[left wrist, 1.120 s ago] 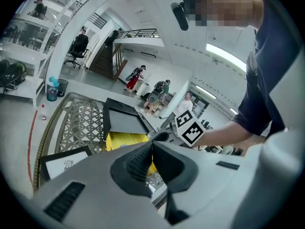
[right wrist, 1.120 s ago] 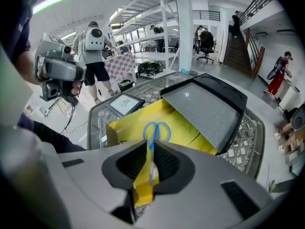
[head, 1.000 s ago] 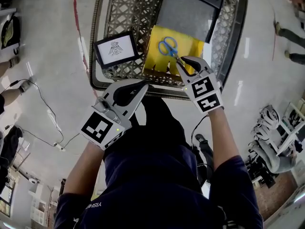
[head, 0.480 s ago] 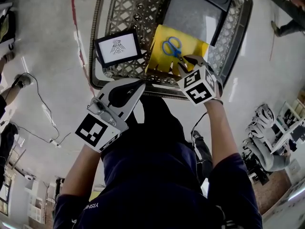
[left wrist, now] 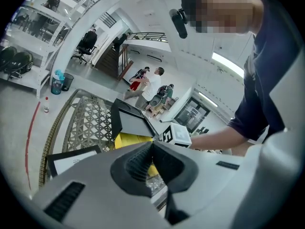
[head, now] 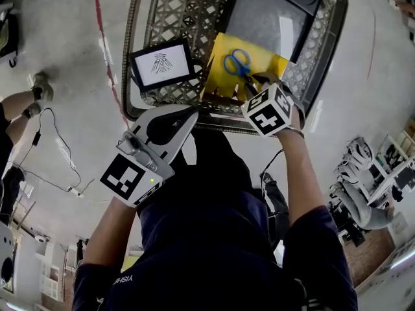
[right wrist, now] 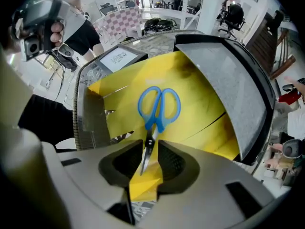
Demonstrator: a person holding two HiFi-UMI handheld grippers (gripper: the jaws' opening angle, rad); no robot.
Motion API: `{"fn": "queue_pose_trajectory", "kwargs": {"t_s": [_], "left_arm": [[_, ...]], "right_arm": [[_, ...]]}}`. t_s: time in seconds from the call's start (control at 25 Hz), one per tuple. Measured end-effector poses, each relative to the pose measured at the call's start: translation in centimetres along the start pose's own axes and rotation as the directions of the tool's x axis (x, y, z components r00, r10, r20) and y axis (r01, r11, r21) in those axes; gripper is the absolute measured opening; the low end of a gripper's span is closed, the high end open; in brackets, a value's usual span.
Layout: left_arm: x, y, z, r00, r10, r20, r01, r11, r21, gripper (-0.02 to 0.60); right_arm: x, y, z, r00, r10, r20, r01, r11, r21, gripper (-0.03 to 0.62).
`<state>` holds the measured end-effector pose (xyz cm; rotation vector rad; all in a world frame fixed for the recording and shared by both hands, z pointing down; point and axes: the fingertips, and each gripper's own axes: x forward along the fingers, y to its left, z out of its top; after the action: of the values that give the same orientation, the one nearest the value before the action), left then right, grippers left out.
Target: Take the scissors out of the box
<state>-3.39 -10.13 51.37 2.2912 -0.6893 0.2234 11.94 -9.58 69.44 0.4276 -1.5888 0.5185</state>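
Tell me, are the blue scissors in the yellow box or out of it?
In. The scissors lie flat on the bottom of the yellow box, with its sides standing up around them.

One pair of scissors (head: 237,63), one yellow box (head: 219,83), one framed picture (head: 162,63).

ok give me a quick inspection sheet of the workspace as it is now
surface: metal lattice table
job's things: blue scissors lie flat in the open yellow box, handles pointing away from the person
clutter: framed picture left of the box; grey black-edged lid beyond it
grippers: left gripper shut, empty, near the table's front edge; right gripper points down over the box, jaws have just been closing a little, apart, scissors' blades between them, pads not pressing
cables: one cable on the floor, left
surroundings: pale floor with a red line; chairs at right
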Motion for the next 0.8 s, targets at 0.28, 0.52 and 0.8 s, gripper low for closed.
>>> {"fn": "queue_pose_trajectory", "kwargs": {"t_s": [0.28, 0.52, 0.8], "left_arm": [[0.18, 0.33, -0.24, 1.000, -0.004, -0.010, 0.004, 1.000, -0.007, 0.025], [0.50, 0.10, -0.17, 1.000, -0.010, -0.019, 0.010, 1.000, -0.003, 0.025], [0.61, -0.37, -0.43, 0.999, -0.012, -0.045, 0.013, 1.000, 0.015, 0.025]], "right_arm": [[0.35, -0.07, -0.05, 1.000, -0.012, -0.014, 0.012, 1.000, -0.010, 0.109], [0.37, 0.12, -0.08, 1.000, -0.027, -0.003, 0.027, 1.000, -0.007, 0.081], [0.44, 0.23, -0.13, 0.998, -0.048, 0.033, 0.048, 0.999, 0.000, 0.072]]}}
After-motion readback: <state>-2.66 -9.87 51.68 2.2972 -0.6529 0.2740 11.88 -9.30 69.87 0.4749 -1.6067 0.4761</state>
